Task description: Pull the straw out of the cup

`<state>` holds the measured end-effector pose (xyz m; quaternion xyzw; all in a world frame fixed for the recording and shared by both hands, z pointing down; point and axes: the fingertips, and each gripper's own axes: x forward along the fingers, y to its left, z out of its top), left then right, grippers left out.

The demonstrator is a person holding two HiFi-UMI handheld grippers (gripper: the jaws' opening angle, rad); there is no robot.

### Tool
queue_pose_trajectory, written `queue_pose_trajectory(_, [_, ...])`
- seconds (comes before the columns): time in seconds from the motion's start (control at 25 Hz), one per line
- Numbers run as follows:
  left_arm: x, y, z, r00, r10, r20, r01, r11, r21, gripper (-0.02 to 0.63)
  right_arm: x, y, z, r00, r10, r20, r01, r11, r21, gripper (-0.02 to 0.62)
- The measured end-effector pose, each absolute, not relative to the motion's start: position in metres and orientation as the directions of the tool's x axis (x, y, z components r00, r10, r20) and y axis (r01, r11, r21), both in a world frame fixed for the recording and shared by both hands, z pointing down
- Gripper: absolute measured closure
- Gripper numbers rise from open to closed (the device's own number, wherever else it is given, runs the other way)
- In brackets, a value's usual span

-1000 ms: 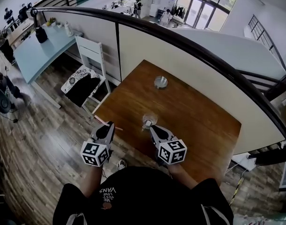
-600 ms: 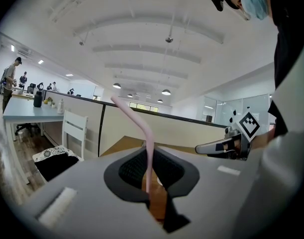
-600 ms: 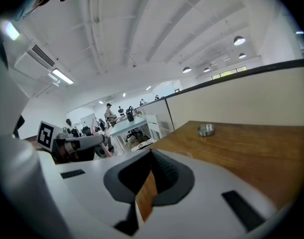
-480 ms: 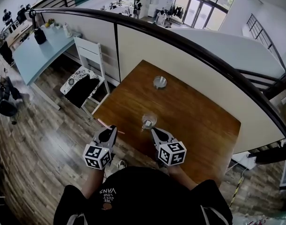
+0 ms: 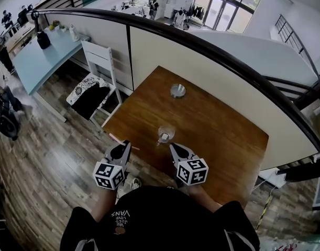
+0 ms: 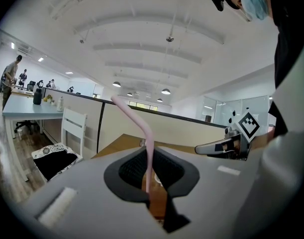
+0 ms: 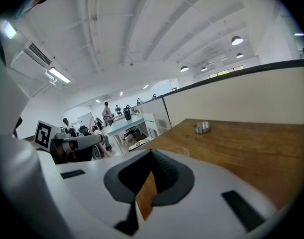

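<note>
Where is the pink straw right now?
The pink straw is pinched in the left gripper, at the head view's lower left, left of the glass cup on the wooden table.

Brown wooden table (image 5: 217,129), rectangular, stands on a plank floor (image 5: 55,161); clear cup (image 5: 166,134) upright close to the near edge; small round metal dish (image 5: 177,91) toward the far edge, well apart from the cup; both rest directly on the tabletop.

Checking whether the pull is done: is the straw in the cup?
No, the pink straw is clamped in the left gripper, off to the side of the cup.
</note>
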<state>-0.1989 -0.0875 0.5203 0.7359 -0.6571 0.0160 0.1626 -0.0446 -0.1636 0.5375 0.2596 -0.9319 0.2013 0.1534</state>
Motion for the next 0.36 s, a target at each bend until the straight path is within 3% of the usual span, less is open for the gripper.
queue_pose_trajectory(0.36, [-0.1942, -0.0881, 0.5205, 0.142, -0.961, 0.236, -0.975, -0.094, 0.203, 0.566, -0.0414, -0.162, 0.539, -0.813, -0.429, 0.394, -0.554, 0.779, -0.294, 0.583])
